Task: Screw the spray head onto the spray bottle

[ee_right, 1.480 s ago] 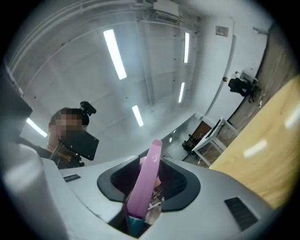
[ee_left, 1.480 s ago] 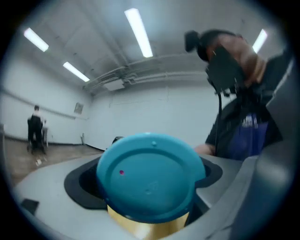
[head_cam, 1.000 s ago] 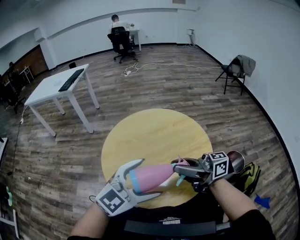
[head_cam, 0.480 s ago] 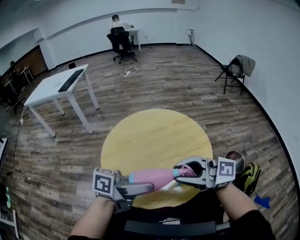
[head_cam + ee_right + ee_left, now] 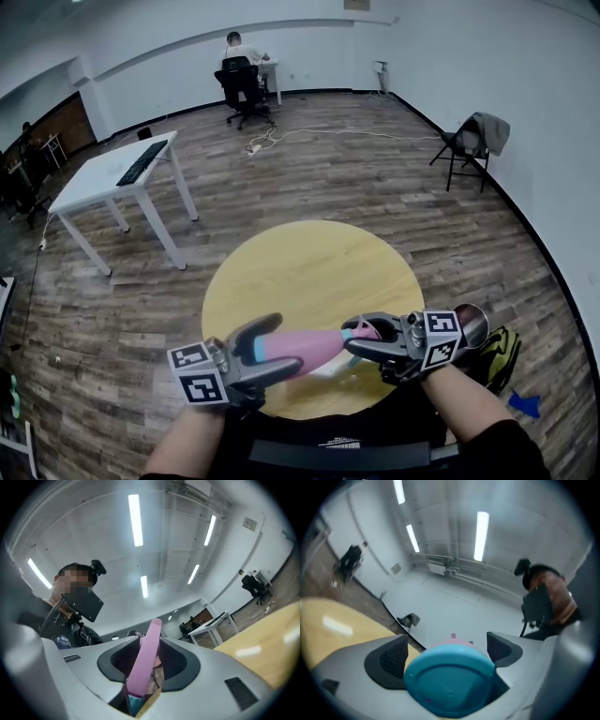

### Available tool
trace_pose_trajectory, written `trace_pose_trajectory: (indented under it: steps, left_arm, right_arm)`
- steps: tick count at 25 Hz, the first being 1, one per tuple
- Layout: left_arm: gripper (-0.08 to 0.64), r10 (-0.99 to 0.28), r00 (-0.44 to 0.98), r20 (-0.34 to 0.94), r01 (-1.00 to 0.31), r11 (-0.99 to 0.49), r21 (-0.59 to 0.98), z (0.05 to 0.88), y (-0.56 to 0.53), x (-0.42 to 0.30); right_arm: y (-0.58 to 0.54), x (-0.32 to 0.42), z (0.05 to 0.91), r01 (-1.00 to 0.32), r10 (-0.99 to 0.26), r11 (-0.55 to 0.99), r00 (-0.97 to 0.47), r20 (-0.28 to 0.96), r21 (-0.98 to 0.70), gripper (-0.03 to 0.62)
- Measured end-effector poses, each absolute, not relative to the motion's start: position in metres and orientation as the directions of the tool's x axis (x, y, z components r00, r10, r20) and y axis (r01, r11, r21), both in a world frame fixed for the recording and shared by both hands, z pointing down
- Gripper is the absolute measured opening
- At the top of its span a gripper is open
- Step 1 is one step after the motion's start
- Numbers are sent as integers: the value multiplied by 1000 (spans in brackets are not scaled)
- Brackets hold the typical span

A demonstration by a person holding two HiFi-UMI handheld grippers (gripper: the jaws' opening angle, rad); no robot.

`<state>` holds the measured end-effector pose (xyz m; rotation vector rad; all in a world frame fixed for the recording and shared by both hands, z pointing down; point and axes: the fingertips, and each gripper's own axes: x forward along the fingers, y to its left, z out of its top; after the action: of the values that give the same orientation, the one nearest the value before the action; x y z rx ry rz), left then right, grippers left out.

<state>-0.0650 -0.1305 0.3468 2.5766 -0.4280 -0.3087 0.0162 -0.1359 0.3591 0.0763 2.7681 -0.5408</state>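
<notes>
Bottle [image 5: 314,344]: clamped level in left hand-held gripper [image 5: 281,344], which had rolled since earlier. Spray head [image 5: 367,329]: pinched by right hand-held gripper [image 5: 354,337]; joint seemingly hidden.

Both forearms, left [image 5: 187,441] and right [image 5: 469,398], are coming in from the bottom of the head view, with the grippers pointing at each other. The left gripper [image 5: 272,347] is lying roughly level, one jaw sitting above the other, clamping the bottle [image 5: 305,345]. The right gripper [image 5: 361,336] is gripping the head [image 5: 364,327], by its pink trigger I think, with its jaws standing fairly wide.
</notes>
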Motion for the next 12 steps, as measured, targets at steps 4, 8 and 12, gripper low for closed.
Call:
trace_pose_trajectory:
  steps: [4, 8, 12]
  left_arm:
    - [531, -421, 906, 40, -422, -906, 42, 355, -113, -50]
    - [531, -451, 878, 162, -406, -879, -251, 373, -104, -36]
    - [531, -451, 874, 182, -388, -872, -298, 381, -99, -33]
  right_arm:
    - [-146, 25, 371, 166, -37, 833, -935, -352, -527, 150]
    - [-148, 23, 374, 224, -25, 771, -925, -379, -596, 150]
    - [-143, 20, 376, 225, -5, 761, -936, -353, -608, 150]
